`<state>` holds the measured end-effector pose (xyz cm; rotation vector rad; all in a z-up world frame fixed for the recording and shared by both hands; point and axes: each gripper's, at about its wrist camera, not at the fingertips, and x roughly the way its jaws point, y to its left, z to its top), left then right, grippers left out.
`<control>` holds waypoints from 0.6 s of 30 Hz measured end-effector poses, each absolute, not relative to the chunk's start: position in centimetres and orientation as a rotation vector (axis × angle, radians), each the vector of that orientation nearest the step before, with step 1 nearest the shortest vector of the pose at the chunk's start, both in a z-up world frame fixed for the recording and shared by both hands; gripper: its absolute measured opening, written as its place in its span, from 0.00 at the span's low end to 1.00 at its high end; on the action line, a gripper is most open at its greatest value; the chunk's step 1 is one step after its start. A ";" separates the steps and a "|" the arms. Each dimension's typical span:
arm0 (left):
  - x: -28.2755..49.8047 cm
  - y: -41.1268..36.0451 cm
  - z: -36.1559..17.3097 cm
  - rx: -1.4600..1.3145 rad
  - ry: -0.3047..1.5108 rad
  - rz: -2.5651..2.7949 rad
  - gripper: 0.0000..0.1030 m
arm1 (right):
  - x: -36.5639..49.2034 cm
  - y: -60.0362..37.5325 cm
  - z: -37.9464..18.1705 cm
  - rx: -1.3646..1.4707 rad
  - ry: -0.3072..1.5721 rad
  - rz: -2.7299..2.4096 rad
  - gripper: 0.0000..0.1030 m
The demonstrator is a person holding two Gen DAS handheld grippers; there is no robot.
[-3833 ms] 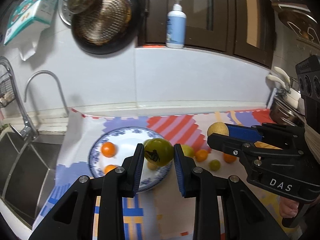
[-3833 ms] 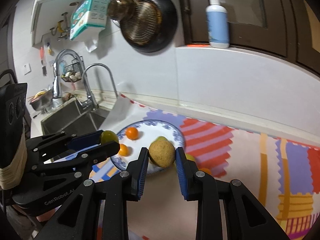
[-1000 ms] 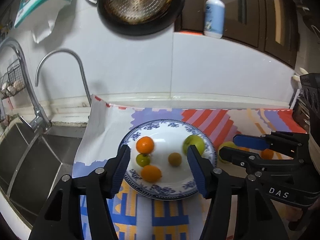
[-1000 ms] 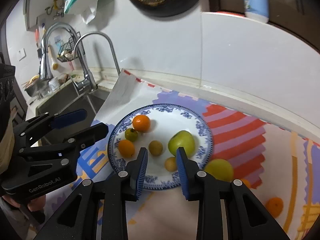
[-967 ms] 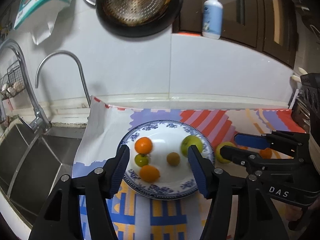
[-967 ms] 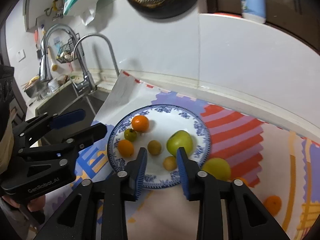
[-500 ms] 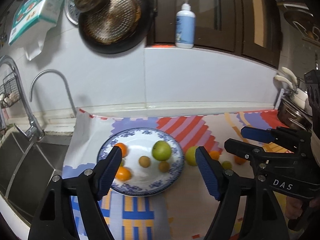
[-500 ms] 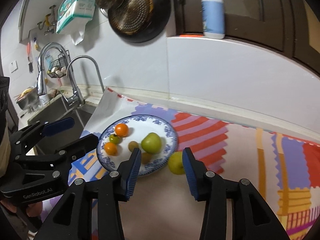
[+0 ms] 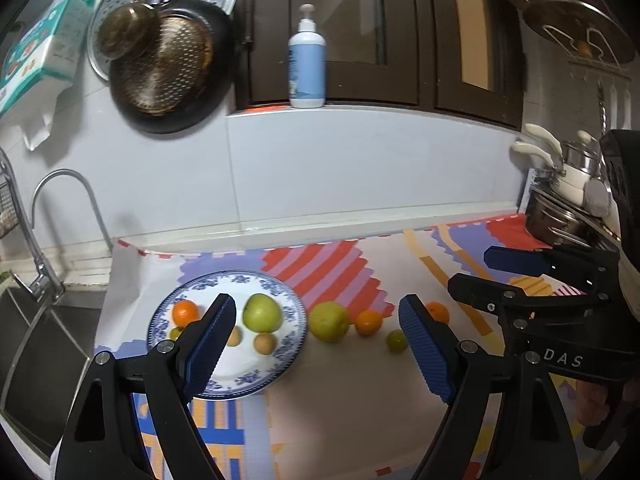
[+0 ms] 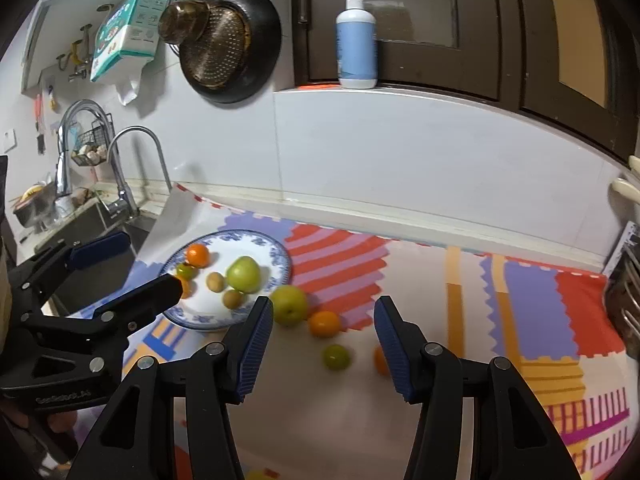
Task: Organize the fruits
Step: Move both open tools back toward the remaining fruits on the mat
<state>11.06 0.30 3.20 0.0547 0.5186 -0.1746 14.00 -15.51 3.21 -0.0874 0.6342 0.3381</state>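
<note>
A blue-rimmed white plate [image 9: 294,344] [image 10: 280,256] holds a green apple [image 9: 262,312] [image 10: 243,274], an orange [image 9: 185,313] [image 10: 198,255], two small brown fruits [image 9: 265,343] and other small fruit. On the mat to its right lie a yellow-green apple [image 9: 329,321] [image 10: 290,305], an orange [image 9: 369,323] [image 10: 324,324], a small green fruit [image 9: 397,341] [image 10: 336,357] and another orange [image 9: 438,312] [image 10: 381,360]. My left gripper [image 9: 316,350] is open and empty above the plate's right edge. My right gripper [image 10: 324,354] is open and empty above the loose fruit.
A sink [image 9: 36,344] and tap [image 9: 60,216] lie left of the plate. Pans [image 9: 164,68] hang on the tiled wall, and a pump bottle [image 9: 307,60] stands on the ledge. Pots [image 9: 568,200] stand at the right. The colourful mat [image 9: 360,400] covers the counter.
Both grippers have let go of their fruit onto the plate, opened wide and pulled back and to the right. The loose fruit on the mat now sits between the right fingers.
</note>
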 end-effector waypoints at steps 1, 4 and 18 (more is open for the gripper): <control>11.1 0.0 3.1 0.057 0.521 -0.180 0.81 | 14.0 -15.7 3.1 -0.089 0.636 0.336 0.52; 11.4 -0.7 2.6 0.064 0.526 -0.195 0.81 | 14.2 -16.5 2.8 -0.099 0.646 0.330 0.52; 13.6 -4.2 -1.0 0.150 0.595 -0.283 0.81 | 16.4 -18.8 -1.0 -0.163 0.743 0.335 0.52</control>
